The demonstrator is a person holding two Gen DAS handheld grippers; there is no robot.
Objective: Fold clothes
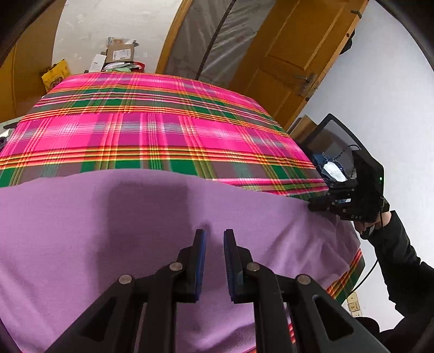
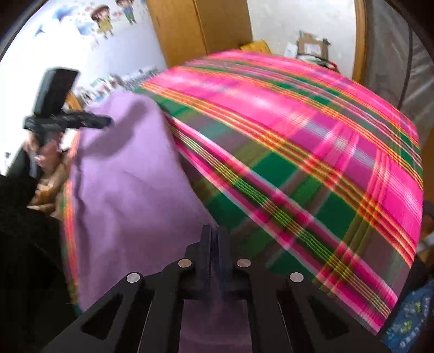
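Plaid, loud pink crossed with green and orange, covered the whole bench [image 1: 152, 127], pulled smooth over its top and dropping down the near side. Across the near part lay the lilac cloth [image 1: 114, 217], soft and matt, spread wide with a few slack folds toward its right end, its far edge running straight across the plaid.

Left gripper [image 1: 214, 239] hung over the middle of the cloth, blue-padded fingers [image 1: 200, 260] parted by a narrow gap, nothing caught between them, a grey shadow thrown on the lilac ahead. Over at the right edge, the right gripper [image 1: 318, 205] sat at the cloth's corner, a hand [image 1: 366, 225] in a dark sleeve behind it. From its own camera the right gripper's [image 2: 215, 236] fingers were all but together with lilac fabric running up between them: pinched on the cloth. That view was blurred, the left gripper [image 2: 104, 122] smeared at the cloth's far end.

And the room: a wooden door [image 1: 295, 51] stood behind the bench, grey sheeting [image 1: 217, 35] beside it in a wooden frame. Cardboard boxes [image 1: 119, 53] and a yellow bag [image 1: 55, 74] were piled against the white wall beyond the far edge. A mesh chair back [image 1: 333, 135] showed at the right. Cartoon stickers [image 2: 103, 19] dotted the other wall.
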